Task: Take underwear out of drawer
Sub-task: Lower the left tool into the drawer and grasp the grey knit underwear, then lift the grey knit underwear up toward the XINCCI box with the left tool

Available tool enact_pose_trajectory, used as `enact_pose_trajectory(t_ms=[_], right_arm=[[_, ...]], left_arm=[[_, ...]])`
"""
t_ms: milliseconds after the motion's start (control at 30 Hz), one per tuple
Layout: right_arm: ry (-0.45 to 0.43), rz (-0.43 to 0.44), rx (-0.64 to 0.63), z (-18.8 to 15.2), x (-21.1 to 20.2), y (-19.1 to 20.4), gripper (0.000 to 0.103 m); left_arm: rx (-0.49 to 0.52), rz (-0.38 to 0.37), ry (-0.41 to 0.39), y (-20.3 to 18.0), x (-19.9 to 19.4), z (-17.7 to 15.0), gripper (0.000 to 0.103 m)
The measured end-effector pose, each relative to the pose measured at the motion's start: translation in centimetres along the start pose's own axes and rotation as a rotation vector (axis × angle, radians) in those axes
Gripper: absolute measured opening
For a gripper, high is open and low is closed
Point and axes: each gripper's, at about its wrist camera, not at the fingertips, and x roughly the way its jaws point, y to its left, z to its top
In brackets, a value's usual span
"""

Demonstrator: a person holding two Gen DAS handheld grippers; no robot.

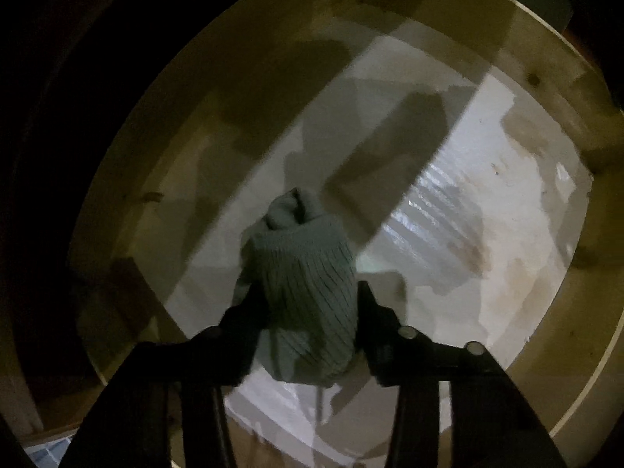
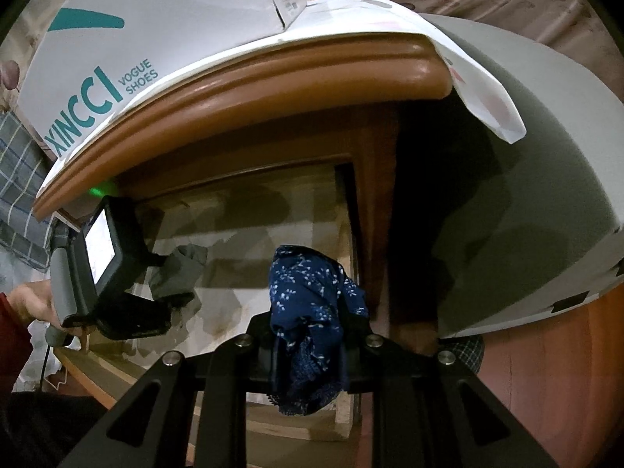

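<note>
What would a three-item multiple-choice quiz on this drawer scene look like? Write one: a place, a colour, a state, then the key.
1. Where is the shoe box?
A. on top of the wooden cabinet
B. inside the drawer
C. on the floor

2. What colour is the garment in the right gripper?
A. plain white
B. dark blue with small white flowers
C. red

3. How is the left gripper?
A. wide open, nothing between the fingers
B. out of view
C. closed on the grey-green ribbed underwear

Key: 1 A, the box sits on the cabinet's covered top above the drawer opening. 2 B, the blue floral underwear is pinched between the right fingers. 3 C, both fingers press the ribbed bundle's sides over the drawer's white lining.
</note>
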Motion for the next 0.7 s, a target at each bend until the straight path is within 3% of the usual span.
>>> enact_pose_trajectory(t_ms=[233, 333, 700], right_arm=[[-0.010, -0.003, 0.005, 0.1, -0.1, -0.2, 0.021], [-0.018, -0.005, -0.009, 0.0, -0.2, 0.0, 0.021], [-0.031, -0.005, -0.013, -0.3, -0.6, 0.0, 0.021]], left_arm=[[0.034, -0.034, 0.038, -2.3, -1.5, -1.3, 0.034], [0.010, -0.077, 0.028, -2.4, -2.2, -1.1, 0.030], [-0.039, -0.078, -0.019, -1.8, -6.4, -3.8, 0.029]])
